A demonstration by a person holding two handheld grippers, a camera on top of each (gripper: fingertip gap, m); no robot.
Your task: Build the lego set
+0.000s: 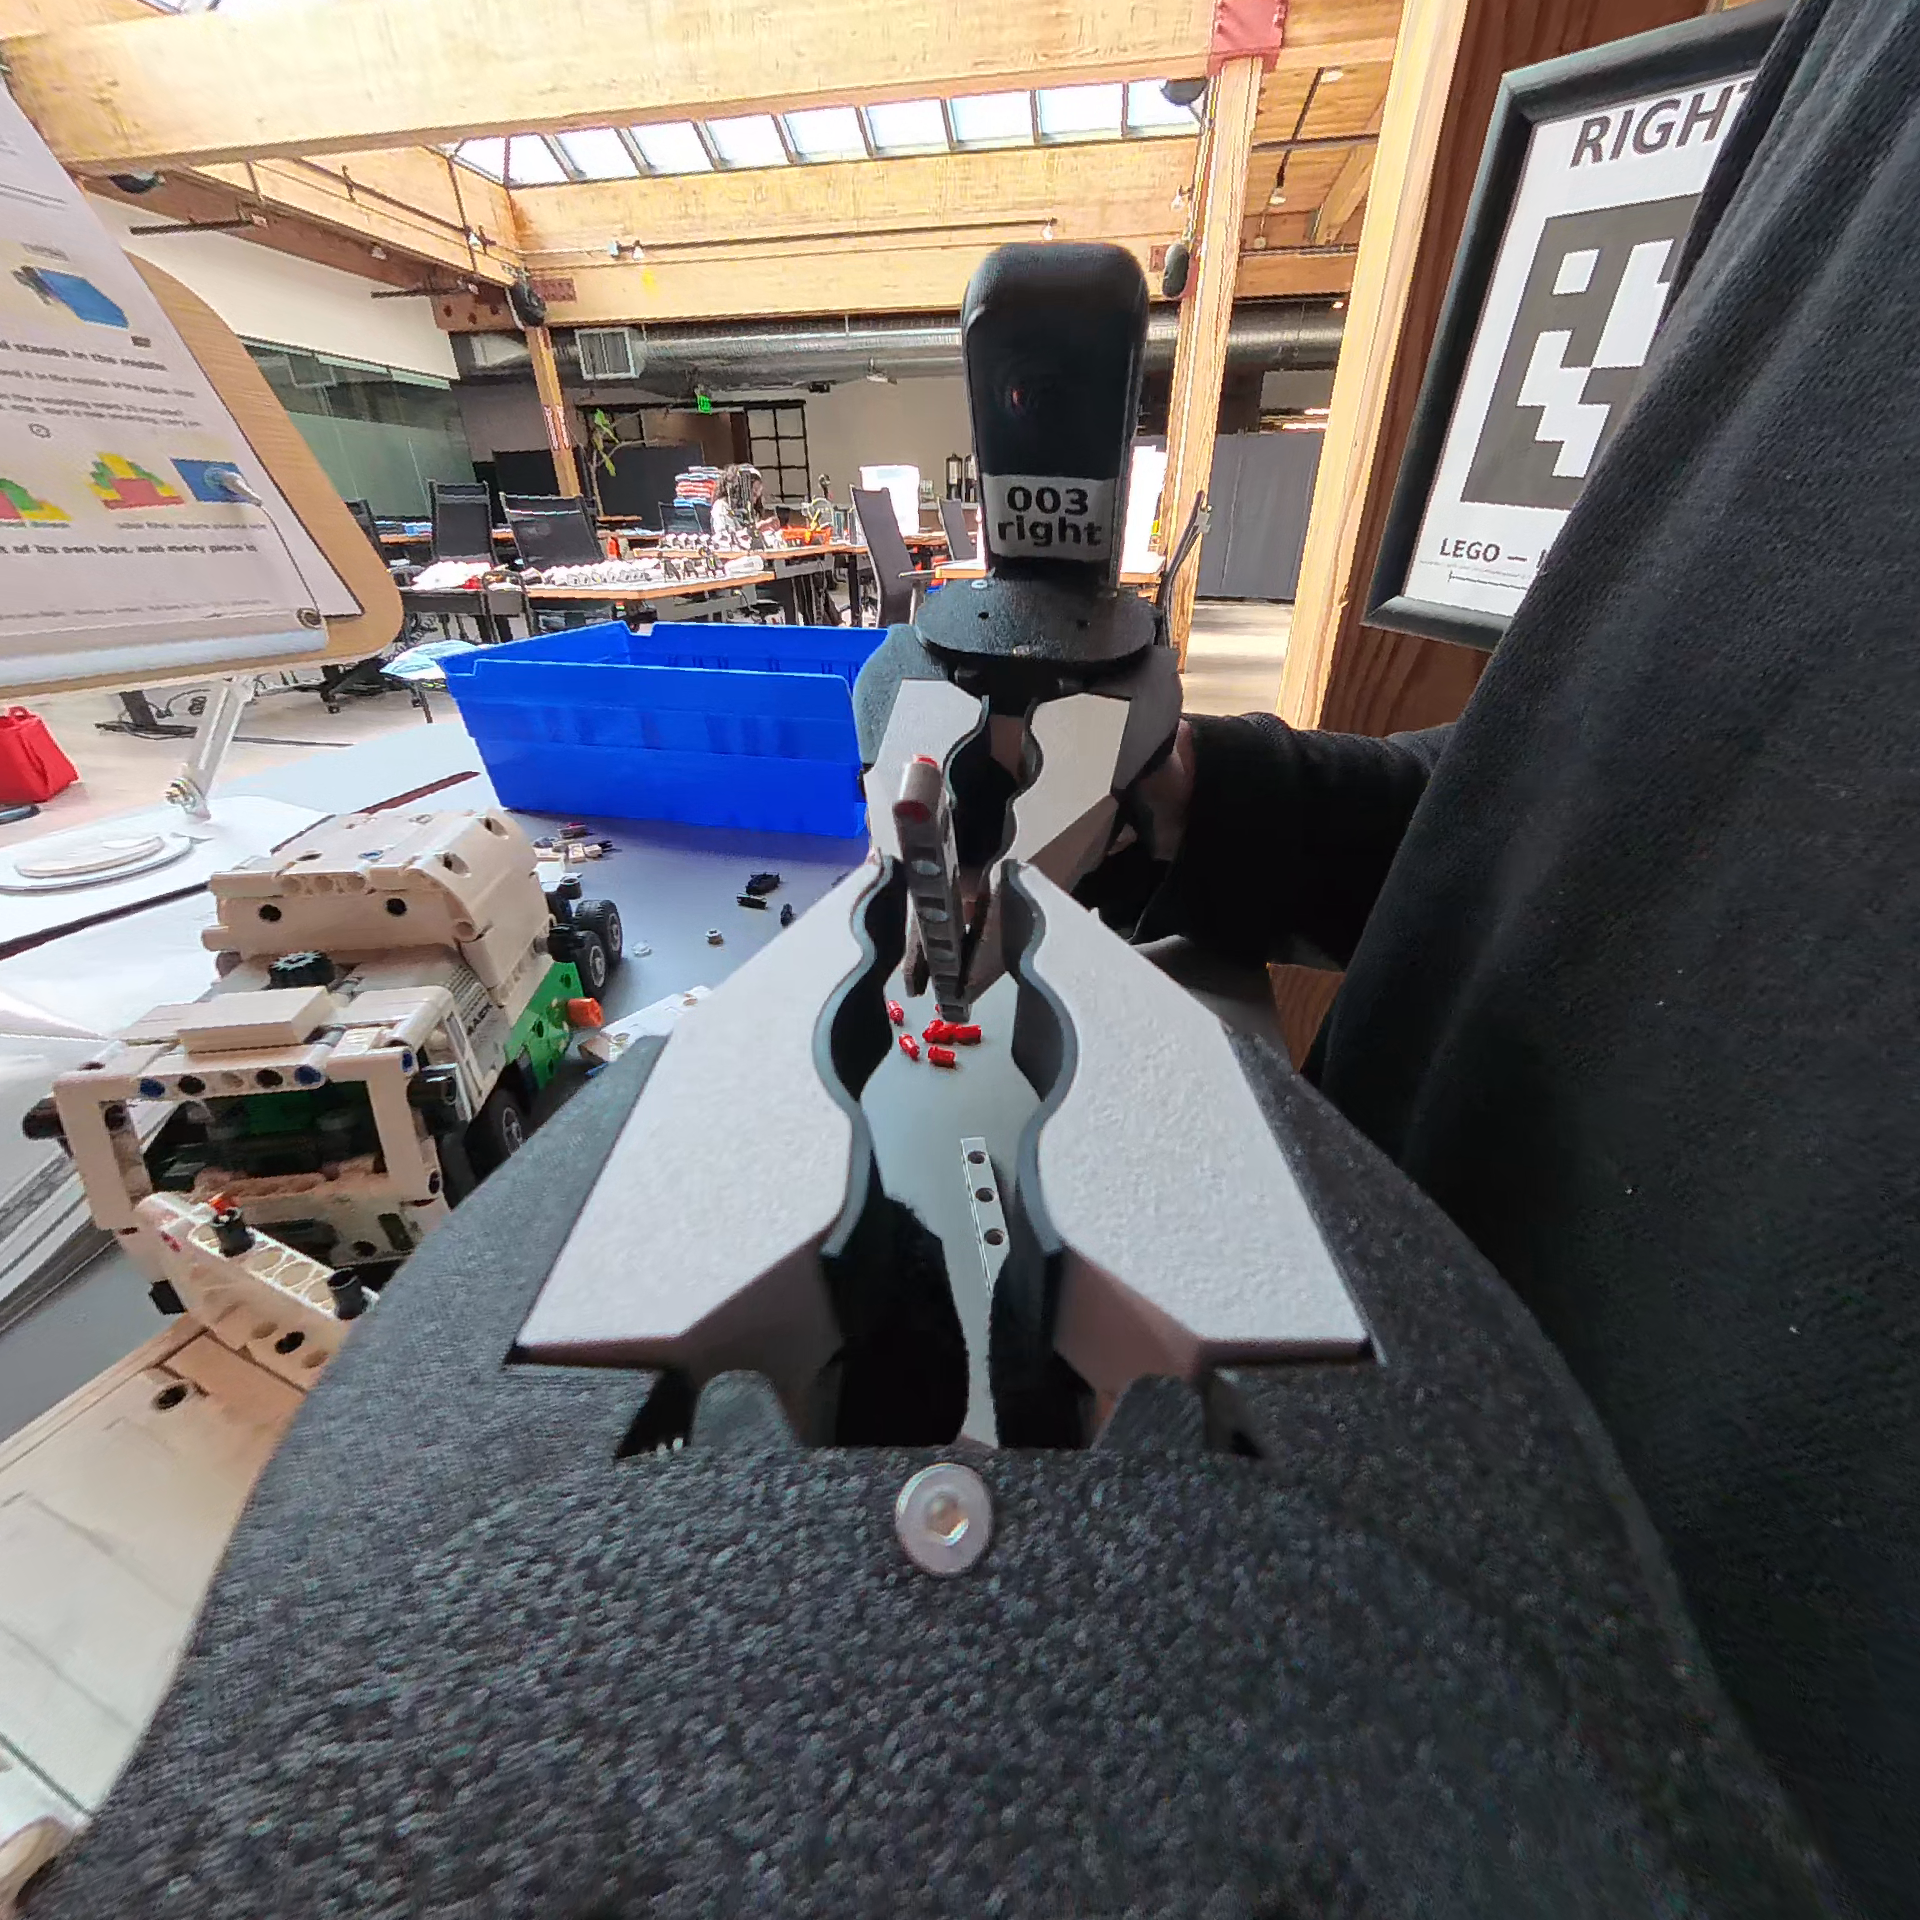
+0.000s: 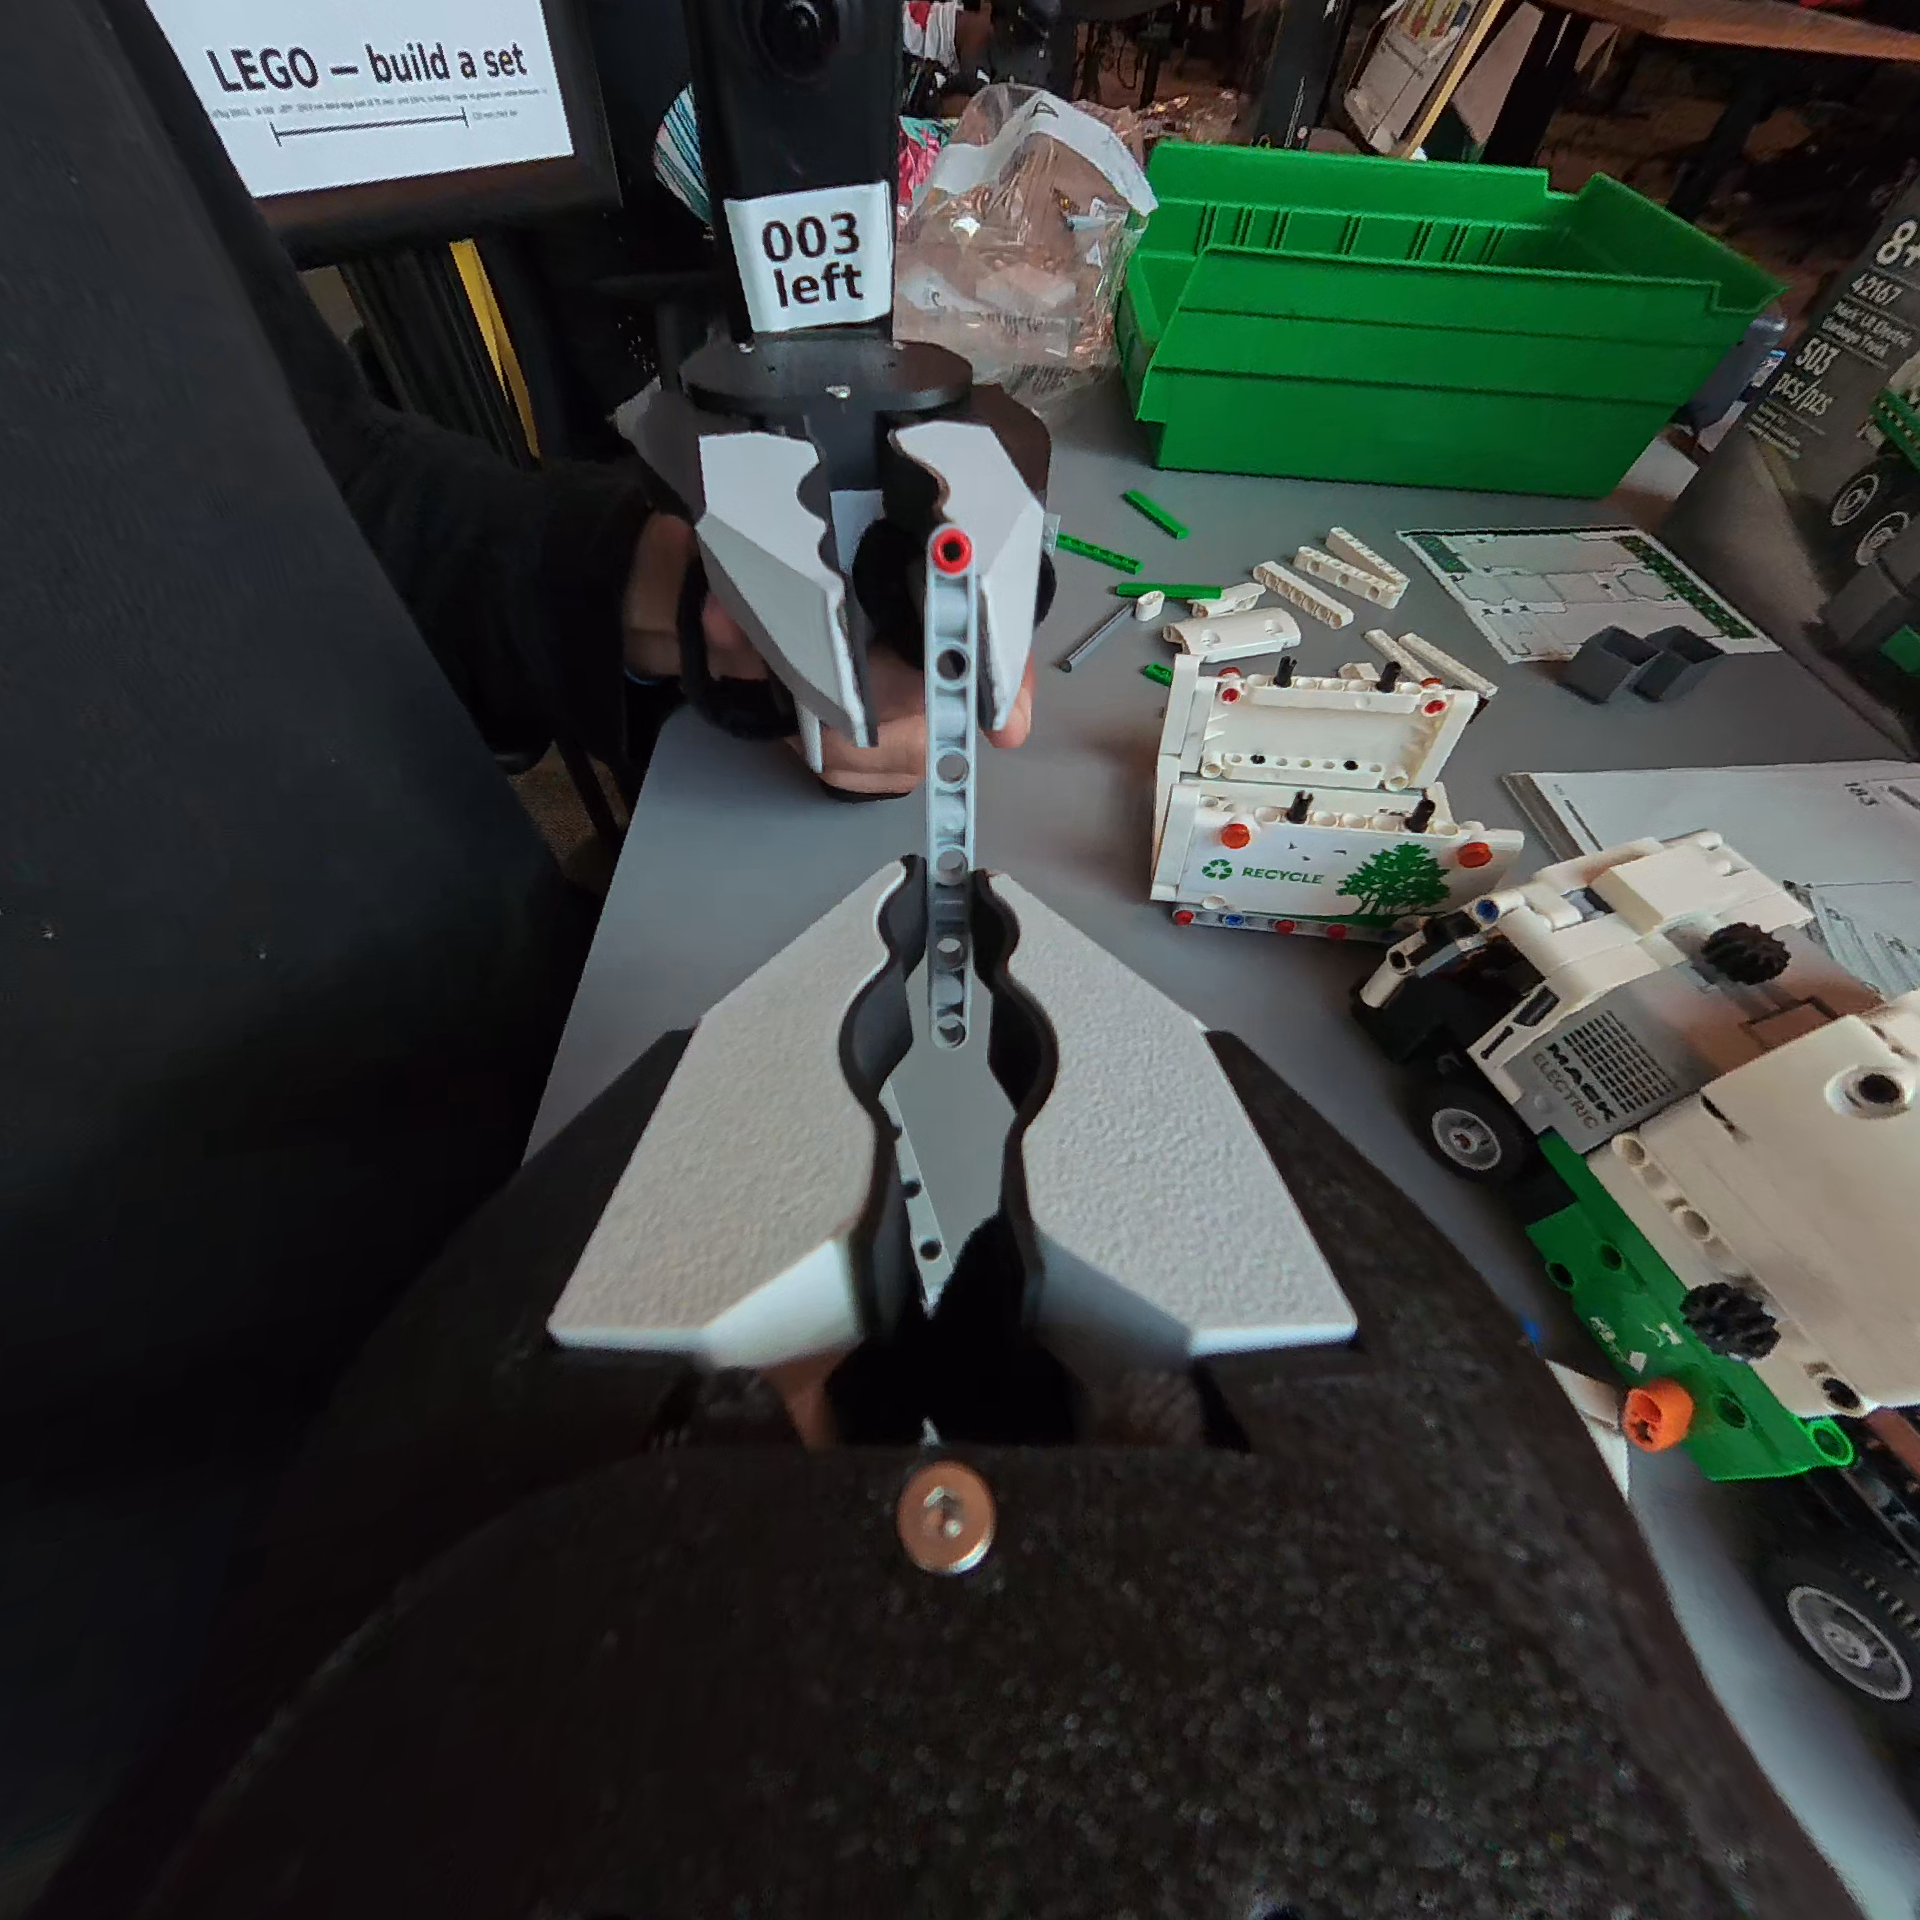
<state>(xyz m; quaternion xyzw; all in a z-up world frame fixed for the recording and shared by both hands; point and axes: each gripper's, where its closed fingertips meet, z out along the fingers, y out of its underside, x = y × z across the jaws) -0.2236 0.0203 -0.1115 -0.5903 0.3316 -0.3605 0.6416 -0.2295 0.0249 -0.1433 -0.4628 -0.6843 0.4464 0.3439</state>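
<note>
Grips the grey beam (image 2: 951, 769) low on its length with the right gripper (image 2: 948, 894), jaws closed on the holed faces, so the rest stands free above the desk (image 2: 1049, 831). Carries the beam off the surface, just over the near desk edge, tilted up with the red pin (image 2: 949, 549) seated in its top hole. Faces the left gripper (image 1: 948, 883) head-on to the right one, jaws parted, beam standing in the gap between them; cannot tell whether either side touches it. Suggests, as a judgement, a hold meant to steady the beam while a pin goes in or gets pressed home, or a hand-over from one gripper to the other. Shows a heap of loose red pins (image 1: 940, 1039) on the desk directly below, likely dumped there for short reach. Leaves the part-built truck (image 2: 1662, 1091) parked well to the side, with the white bin body (image 2: 1320, 831) beside it, lying apart and not yet mounted. Pushes the green bin (image 2: 1403, 343) and blue bin (image 1: 665, 727) to the far edges, probably to free the middle for assembly.
</note>
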